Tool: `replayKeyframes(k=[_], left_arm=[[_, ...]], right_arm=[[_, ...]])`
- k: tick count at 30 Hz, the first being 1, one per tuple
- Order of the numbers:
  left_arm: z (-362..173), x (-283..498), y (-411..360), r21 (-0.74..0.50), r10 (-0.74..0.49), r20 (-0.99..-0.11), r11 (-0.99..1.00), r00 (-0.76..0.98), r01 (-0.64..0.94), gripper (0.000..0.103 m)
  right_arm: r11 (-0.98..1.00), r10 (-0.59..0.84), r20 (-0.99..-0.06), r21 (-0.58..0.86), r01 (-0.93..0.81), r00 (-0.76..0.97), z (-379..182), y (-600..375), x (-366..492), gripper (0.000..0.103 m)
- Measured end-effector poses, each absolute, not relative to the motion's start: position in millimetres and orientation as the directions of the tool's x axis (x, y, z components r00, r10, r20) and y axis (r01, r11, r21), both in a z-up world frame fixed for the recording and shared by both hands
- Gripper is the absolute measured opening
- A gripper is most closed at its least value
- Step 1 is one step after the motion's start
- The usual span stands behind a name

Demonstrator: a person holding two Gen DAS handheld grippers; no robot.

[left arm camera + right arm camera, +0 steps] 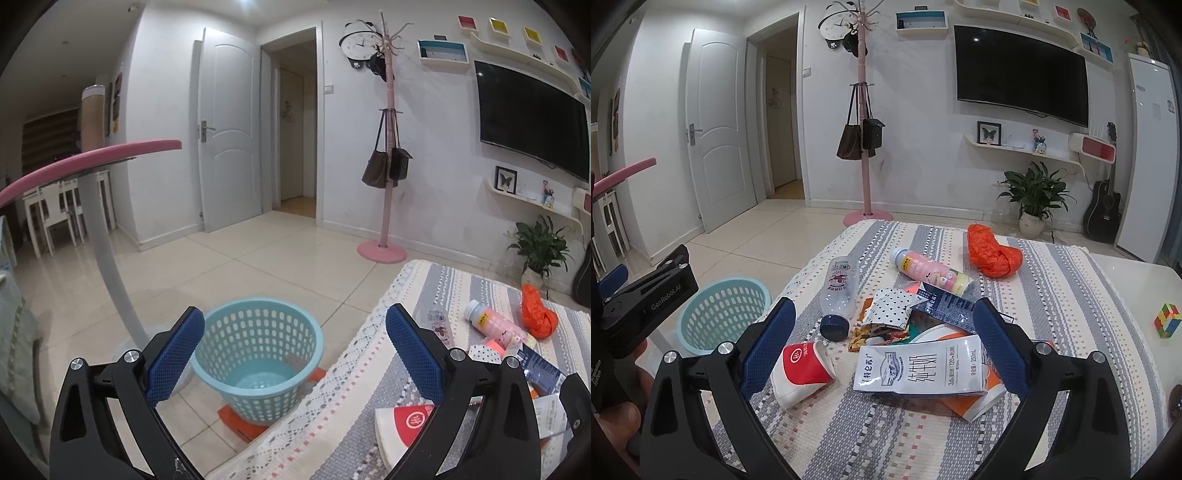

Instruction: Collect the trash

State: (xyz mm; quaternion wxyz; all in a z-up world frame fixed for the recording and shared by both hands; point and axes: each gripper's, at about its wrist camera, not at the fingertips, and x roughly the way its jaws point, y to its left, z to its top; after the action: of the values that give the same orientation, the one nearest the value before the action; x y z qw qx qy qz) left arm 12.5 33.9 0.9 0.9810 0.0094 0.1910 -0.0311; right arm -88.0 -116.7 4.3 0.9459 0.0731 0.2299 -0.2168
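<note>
Trash lies on the striped tablecloth (1052, 295): a white milk carton (918, 369), a red-and-white paper cup (801, 365) on its side, a clear bottle (838, 288) with a dark cap, a pink drink bottle (931, 273), a dark blue carton (945, 301), a dotted wrapper (890, 308) and an orange plastic bag (991, 251). A light blue basket (258, 354) stands on the floor beside the table; it also shows in the right wrist view (720, 314). My left gripper (295, 350) is open and empty above the basket and table edge. My right gripper (882, 343) is open and empty over the milk carton.
A pink coat stand (864, 147) with bags stands by the far wall. A potted plant (1034, 199) and guitar (1104, 206) are at the back right. A colourful cube (1167, 319) sits on the table's right side. A pink-topped stand (103, 221) rises left of the basket.
</note>
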Motion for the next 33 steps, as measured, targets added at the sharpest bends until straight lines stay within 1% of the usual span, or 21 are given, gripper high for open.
replayKeyframes(k=[12,22,33], left_arm=[[-1.1,13.1,28.2,-0.005,-0.106,-0.398,0.993,0.911,0.114,0.096],[-1.3,13.4,29.1,-0.007,-0.105,-0.397,0.994,0.912,0.111,0.096],[-1.5,14.0,28.6,-0.019,-0.13,-0.407,0.991,0.904,0.134,0.096]], right_arm=[[0.891,-0.389,-0.464,0.029,0.452,0.796,3.1,-118.3,-88.3,0.092],[0.889,-0.385,-0.475,0.038,0.456,0.791,2.6,-119.8,-87.6,0.092],[0.881,-0.385,-0.484,0.06,0.469,0.786,1.3,-127.1,-88.6,0.092]])
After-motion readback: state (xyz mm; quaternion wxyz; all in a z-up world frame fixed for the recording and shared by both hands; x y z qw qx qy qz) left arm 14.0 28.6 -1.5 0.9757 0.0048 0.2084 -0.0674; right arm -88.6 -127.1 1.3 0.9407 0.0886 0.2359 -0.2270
